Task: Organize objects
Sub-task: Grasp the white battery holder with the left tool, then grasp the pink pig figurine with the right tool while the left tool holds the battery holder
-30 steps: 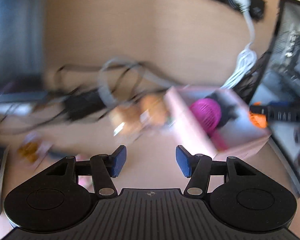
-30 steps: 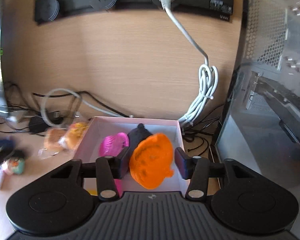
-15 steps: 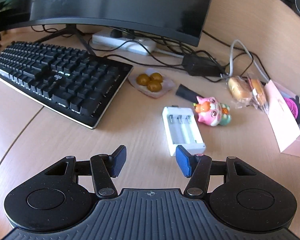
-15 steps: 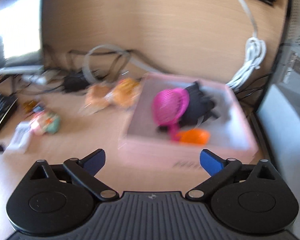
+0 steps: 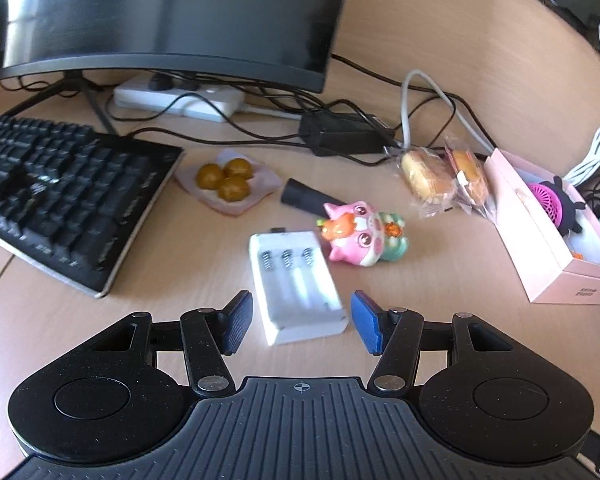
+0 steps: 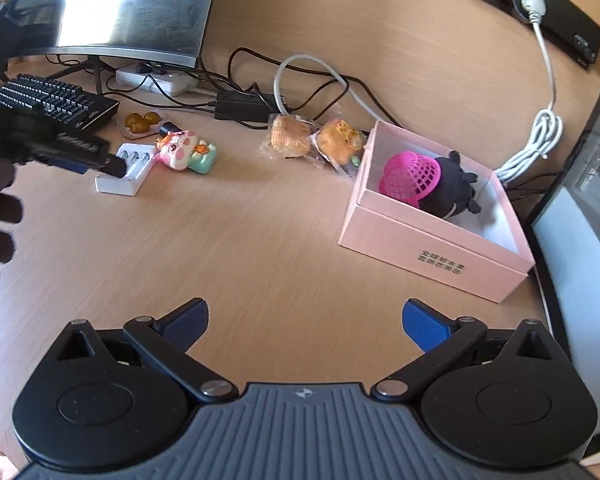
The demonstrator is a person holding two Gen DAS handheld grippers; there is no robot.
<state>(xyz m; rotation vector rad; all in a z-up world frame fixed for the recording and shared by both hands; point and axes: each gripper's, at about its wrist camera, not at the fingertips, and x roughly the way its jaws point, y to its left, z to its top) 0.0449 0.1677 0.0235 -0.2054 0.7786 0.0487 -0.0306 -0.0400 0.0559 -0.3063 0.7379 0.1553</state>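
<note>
A white battery charger [image 5: 296, 288] lies on the desk. Its near end sits between the fingers of my left gripper [image 5: 302, 322], which is open; a gap shows at each pad. In the right wrist view the left gripper [image 6: 100, 166] reaches over the charger [image 6: 126, 170]. A pink cat toy [image 5: 360, 236] lies just beyond. My right gripper [image 6: 304, 320] is open wide and holds nothing, above bare desk left of the pink box [image 6: 432, 248]. The box holds a pink mesh basket [image 6: 410, 176], a black plush [image 6: 452, 192] and a small orange piece [image 5: 576, 255].
Two wrapped snacks [image 6: 290, 138] [image 6: 340, 140] lie left of the box. Yellow balls on a napkin [image 5: 226, 178] and a black cylinder [image 5: 304, 196] sit near the keyboard [image 5: 60, 192]. Monitor [image 5: 172, 12], power strip [image 5: 180, 100], adapter [image 5: 340, 134] and cables line the back. A computer case [image 6: 580, 240] stands right.
The right gripper opened and let go of the orange thing, which landed in the box, then drew back. The left gripper swung away from the box and closed in on the charger.
</note>
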